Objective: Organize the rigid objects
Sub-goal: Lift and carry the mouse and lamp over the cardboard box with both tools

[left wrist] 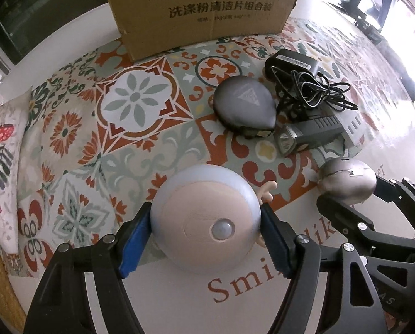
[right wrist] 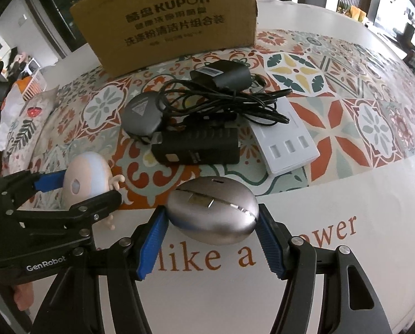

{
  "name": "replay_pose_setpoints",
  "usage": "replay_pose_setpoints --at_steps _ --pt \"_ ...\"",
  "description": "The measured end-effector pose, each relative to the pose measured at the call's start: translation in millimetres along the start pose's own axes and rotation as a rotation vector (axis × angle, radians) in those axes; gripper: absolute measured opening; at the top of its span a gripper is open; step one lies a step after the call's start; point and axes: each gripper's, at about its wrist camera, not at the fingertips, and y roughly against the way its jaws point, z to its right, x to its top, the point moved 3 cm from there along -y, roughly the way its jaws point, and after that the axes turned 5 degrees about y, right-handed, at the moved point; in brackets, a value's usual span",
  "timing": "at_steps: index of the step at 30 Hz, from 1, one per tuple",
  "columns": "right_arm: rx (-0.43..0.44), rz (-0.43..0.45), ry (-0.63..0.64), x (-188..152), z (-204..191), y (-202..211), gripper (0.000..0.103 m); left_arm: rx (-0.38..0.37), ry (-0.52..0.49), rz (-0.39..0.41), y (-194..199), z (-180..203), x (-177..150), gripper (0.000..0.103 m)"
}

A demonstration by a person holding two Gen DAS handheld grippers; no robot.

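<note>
A glossy desk under a tile-patterned cloth: I have my left gripper clamped on a smooth round dome light at the near edge, my right gripper clenched on a brushed-metal egg-shaped case beside it. A cardboard box stands far behind, contents unseen.

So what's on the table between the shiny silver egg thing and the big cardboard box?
Right wrist view: between silver egg-shaped case and cardboard box lie a black flashlight and black adapter with tangled cable.
</note>
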Motion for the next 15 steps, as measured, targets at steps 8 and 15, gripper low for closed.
replay_pose_setpoints --at_steps 8,15 --pt "0.003 0.034 0.006 2 -1 12 0.063 0.007 0.022 0.015 13 -3 -5 0.074" --pt "0.014 0.054 0.019 2 -2 19 0.063 0.022 0.043 0.029 24 -4 -12 0.074"
